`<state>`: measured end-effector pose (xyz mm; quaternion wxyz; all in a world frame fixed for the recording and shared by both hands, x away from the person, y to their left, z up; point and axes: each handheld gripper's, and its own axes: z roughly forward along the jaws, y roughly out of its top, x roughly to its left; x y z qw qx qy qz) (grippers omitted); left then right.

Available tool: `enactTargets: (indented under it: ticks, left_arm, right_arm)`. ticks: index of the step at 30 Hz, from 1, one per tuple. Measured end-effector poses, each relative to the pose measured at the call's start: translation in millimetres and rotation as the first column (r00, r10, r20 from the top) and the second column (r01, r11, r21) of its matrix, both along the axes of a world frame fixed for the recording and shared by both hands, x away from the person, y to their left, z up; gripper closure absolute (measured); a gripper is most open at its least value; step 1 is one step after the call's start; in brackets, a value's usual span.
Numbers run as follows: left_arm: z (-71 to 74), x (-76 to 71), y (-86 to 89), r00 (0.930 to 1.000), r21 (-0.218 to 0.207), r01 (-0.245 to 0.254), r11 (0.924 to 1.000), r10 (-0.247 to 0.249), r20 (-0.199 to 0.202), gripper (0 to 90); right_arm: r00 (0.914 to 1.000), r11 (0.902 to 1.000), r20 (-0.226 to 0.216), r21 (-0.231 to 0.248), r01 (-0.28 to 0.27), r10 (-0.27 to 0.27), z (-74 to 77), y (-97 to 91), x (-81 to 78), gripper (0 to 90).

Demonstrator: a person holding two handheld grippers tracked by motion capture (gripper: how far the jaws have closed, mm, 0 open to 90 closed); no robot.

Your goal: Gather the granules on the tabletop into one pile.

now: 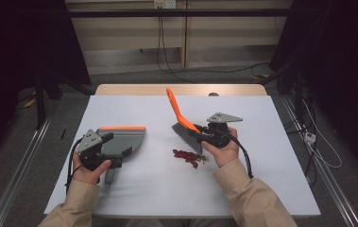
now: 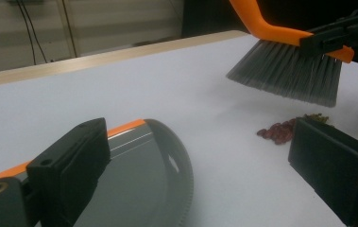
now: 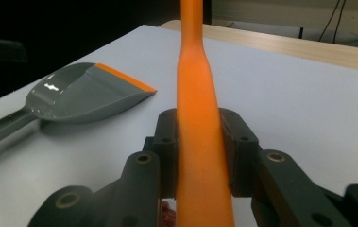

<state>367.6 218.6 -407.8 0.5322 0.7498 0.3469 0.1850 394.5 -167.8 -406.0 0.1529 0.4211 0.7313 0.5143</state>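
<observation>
1. High view: our right gripper (image 1: 204, 135) pinches the orange-handled grey-bristled brush (image 1: 182, 122) above the red crumb pile (image 1: 187, 156); the grey orange-lipped plastic dustpan (image 1: 122, 140) lies at nine o'clock on the white table (image 1: 167, 189).
2. Left gripper view: our left gripper (image 2: 205, 170) is spread, the dustpan (image 2: 139, 179) beneath.
3. Right gripper view: jaws clamp the brush handle (image 3: 200, 142).

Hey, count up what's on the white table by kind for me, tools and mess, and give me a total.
Brush, orange handle, grey bristles: 1
Dustpan, grey with an orange lip: 1
Pile of red crumbs: 1
Total: 3
</observation>
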Motion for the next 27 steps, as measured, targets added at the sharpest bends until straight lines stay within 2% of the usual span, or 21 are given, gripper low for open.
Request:
enactTargets:
  ticks: [4, 6, 12, 17, 21, 27]
  left_arm:
    - [0.2, -0.3, 0.3, 1.0, -0.003, -0.003, 1.0, 0.003, 0.002, 5.8]
    - [0.2, -0.2, 0.6, 1.0, -0.003, -0.003, 1.0, 0.003, 0.002, 5.8]
    - [0.3, -0.3, 0.2, 1.0, -0.002, -0.004, 1.0, 0.004, 0.004, 5.9]
    - [0.8, -0.7, 0.3, 1.0, -0.001, -0.004, 1.0, 0.004, 0.006, 5.8]
    - [1.3, -0.8, 1.0, 1.0, 0.002, -0.005, 1.0, 0.005, 0.008, 5.8]
    - [1.4, -0.9, 1.2, 1.0, -0.003, -0.007, 1.0, 0.007, 0.005, 5.7]
  right_arm:
    - [0.9997, 0.9994, -0.012, 0.029, 0.019, -0.019, -3.7, 7.0, -3.2, 71.3]
    - [0.9995, 0.9979, -0.02, 0.06, 0.025, -0.024, -5.3, 9.5, -5.0, 71.3]
    - [0.9987, 0.9974, -0.031, 0.059, 0.042, -0.04, -7.6, 22.2, -10.5, 71.3]
    - [0.9974, 0.9951, -0.047, 0.08, 0.057, -0.054, -10.5, 36.3, -12.9, 71.3]
    - [0.9968, 0.9935, -0.063, 0.1, 0.055, -0.049, -13.1, 49.2, -14.2, 71.3]
    - [0.9962, 0.9949, -0.081, 0.093, 0.04, -0.033, -19.2, 67.6, -12.7, 71.3]
